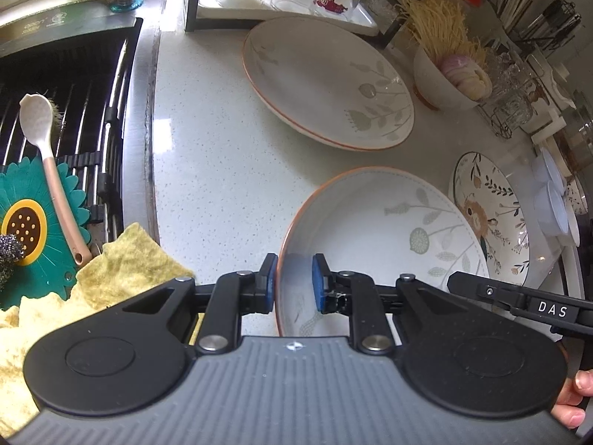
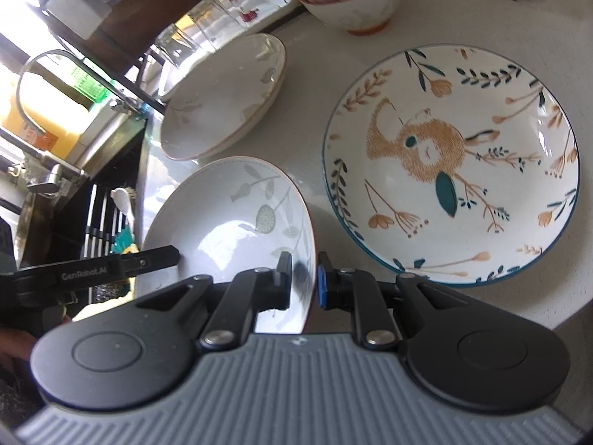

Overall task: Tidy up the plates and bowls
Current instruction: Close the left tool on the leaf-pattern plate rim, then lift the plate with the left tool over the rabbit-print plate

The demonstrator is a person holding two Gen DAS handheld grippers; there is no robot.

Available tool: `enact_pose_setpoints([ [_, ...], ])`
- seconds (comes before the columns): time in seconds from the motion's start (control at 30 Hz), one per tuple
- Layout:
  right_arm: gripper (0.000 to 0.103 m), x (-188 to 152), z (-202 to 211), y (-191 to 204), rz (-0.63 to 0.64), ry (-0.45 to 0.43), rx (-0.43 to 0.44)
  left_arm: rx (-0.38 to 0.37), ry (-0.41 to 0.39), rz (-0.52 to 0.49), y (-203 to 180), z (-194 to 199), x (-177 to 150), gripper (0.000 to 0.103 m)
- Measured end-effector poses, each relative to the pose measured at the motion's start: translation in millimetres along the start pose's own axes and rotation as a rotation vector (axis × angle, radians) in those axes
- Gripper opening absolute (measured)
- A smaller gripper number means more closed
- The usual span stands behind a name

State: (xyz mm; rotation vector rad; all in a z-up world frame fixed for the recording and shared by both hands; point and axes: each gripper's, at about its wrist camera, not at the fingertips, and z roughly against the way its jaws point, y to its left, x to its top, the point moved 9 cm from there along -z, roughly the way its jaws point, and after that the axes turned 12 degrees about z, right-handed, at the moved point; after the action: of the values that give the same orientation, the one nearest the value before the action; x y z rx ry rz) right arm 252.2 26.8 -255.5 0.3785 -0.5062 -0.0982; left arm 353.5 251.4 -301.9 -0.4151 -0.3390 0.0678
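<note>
together, left gripper (image 1: pixel 293 282) and right gripper (image 2: pixel 304 278) clamp the leaf plate (image 1: pixel 378 230); only the left view shows the spoon (image 1: pixel 48 155).

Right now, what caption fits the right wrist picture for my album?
Both grippers, right gripper and left gripper, hold a leaf-patterned plate beside the squirrel plate.

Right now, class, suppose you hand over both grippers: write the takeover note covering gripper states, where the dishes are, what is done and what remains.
Left gripper: shut on the near rim of the leaf-pattern plate.
Right gripper: shut on the same plate's opposite rim.
Matching leaf plate lies further back on the counter; rabbit plate to the right; bowl of food behind.
Done: nothing stacked yet.
Left: probably set the held plate on its match, then sort the rest.
</note>
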Motion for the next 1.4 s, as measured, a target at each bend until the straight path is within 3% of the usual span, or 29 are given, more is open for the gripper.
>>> enact_pose_setpoints([
  [0.2,0.016,25,21,-7,0.01,-0.055,0.044,-0.043,-0.039,0.007,-20,16,12,0.023],
  [0.57,0.016,62,58,-49,0.043,-0.17,0.077,-0.05,-0.084,0.015,-88,19,32,0.023],
  [0.8,0.016,72,78,-92,0.031,-0.228,0.065,-0.072,-0.047,0.036,-134,-2,29,0.023],
  [1.07,0.017,74,85,-132,0.026,-0.259,0.052,-0.033,-0.01,0.037,-175,-28,21,0.024],
  [1.4,0.017,62,84,-163,0.027,-0.247,0.106,0.017,0.056,0.063,-192,-47,8,0.025],
])
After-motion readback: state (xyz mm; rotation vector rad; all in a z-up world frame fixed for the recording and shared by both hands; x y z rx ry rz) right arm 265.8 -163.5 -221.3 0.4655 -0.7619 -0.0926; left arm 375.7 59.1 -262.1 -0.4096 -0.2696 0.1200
